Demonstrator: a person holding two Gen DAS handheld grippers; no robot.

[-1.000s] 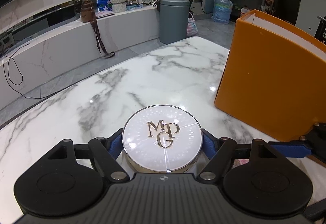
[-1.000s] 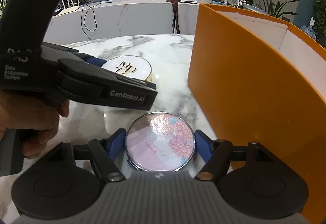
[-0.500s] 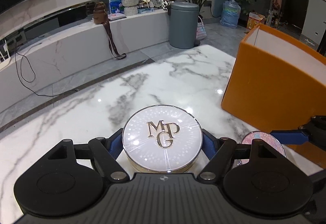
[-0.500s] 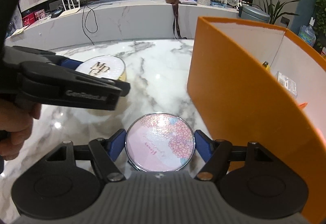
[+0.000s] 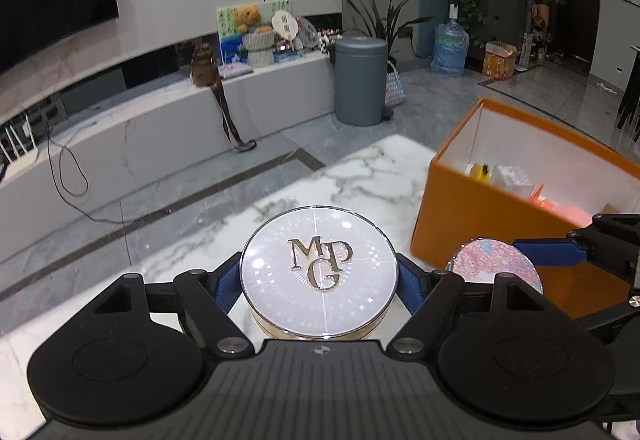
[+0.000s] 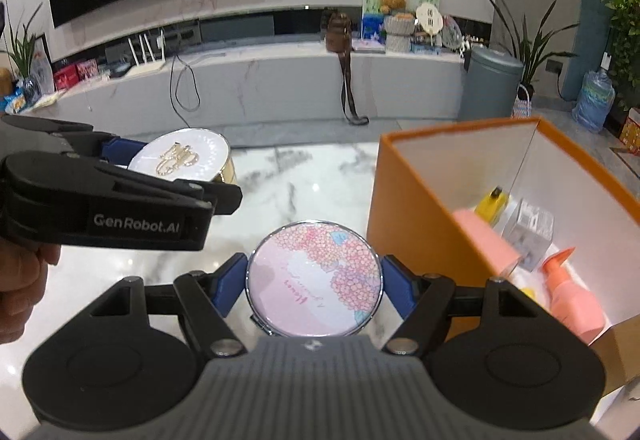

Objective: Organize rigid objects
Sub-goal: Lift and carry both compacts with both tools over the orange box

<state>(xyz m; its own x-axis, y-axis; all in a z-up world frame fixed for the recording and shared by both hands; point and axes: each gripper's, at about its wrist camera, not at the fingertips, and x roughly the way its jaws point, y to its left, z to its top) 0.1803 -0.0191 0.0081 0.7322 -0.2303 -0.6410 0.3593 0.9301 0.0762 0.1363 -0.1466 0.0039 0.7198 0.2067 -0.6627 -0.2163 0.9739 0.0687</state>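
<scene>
My left gripper (image 5: 319, 280) is shut on a round white compact with gold "MPG" letters (image 5: 319, 270) and holds it above the marble table (image 5: 360, 175). My right gripper (image 6: 314, 280) is shut on a round pink floral compact mirror (image 6: 314, 278), also held in the air. The mirror shows in the left wrist view (image 5: 496, 266), and the white compact in the right wrist view (image 6: 180, 157). An open orange box (image 6: 404, 207) stands to the right of both grippers; its rim is below them.
Inside the orange box (image 5: 452, 215) lie a pink bottle (image 6: 572, 296), a pink block (image 6: 486, 238), a yellow item (image 6: 493, 205) and a clear packet (image 6: 528, 230). A grey bin (image 5: 361, 79) and a low marble shelf (image 5: 160, 135) stand beyond the table.
Both grippers have risen with their compacts. The box's open top and its contents have come into view from above.
</scene>
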